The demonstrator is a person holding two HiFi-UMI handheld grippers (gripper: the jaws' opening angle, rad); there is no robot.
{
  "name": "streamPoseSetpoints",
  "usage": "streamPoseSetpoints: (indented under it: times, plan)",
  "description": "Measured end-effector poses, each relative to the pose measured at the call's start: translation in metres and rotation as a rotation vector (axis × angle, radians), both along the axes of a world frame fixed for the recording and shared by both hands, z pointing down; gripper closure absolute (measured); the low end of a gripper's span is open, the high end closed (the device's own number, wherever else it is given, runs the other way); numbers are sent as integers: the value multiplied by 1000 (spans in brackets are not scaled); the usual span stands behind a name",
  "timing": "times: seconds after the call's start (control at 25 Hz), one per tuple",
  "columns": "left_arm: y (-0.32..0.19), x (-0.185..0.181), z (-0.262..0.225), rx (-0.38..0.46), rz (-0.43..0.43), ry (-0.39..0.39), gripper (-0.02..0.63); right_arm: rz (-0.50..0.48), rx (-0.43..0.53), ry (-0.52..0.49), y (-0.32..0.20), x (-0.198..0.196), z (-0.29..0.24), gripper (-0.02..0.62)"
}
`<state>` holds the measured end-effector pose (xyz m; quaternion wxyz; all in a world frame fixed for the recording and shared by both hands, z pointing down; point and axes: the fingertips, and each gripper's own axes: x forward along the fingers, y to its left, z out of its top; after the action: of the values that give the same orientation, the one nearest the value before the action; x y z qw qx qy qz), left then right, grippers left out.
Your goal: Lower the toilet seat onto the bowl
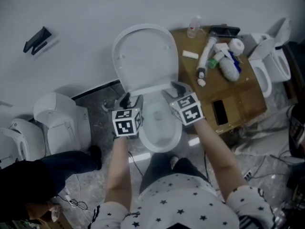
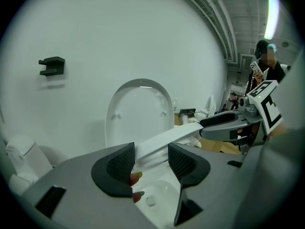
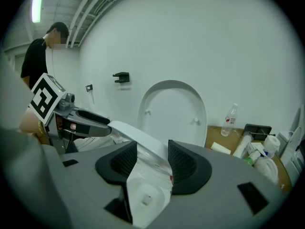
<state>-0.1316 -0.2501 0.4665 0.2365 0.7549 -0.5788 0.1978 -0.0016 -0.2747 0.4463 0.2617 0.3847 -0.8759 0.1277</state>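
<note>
The white toilet's lid point(image 1: 145, 56) stands upright against the wall, also seen as the lid point(image 2: 139, 111) and the lid point(image 3: 172, 111). The seat point(image 1: 148, 90) hangs part-way down above the bowl point(image 1: 161, 130), held by its two sides. My left gripper point(image 1: 128, 99) is shut on the seat's left side; the seat point(image 2: 159, 142) runs between its pads. My right gripper point(image 1: 177, 89) is shut on the right side, with the seat point(image 3: 138, 138) between its pads. Each gripper shows in the other's view: right gripper point(image 2: 209, 124), left gripper point(image 3: 102, 123).
A wooden stand point(image 1: 238, 99) right of the toilet carries a bottle point(image 1: 194, 26), rolls and a black phone point(image 1: 219, 111). Other toilets stand at the left point(image 1: 57, 123) and right point(image 1: 269, 63). A black bracket point(image 1: 37, 40) sticks out of the wall. A person point(image 3: 40, 51) stands behind.
</note>
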Motion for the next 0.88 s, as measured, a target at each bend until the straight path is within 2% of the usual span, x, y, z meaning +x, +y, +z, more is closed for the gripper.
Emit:
streamPoseSetpoints:
  times: [0.88]
  plan:
    - [76, 16, 34, -37, 14, -19, 396, -44, -30, 52, 77, 15, 33, 390]
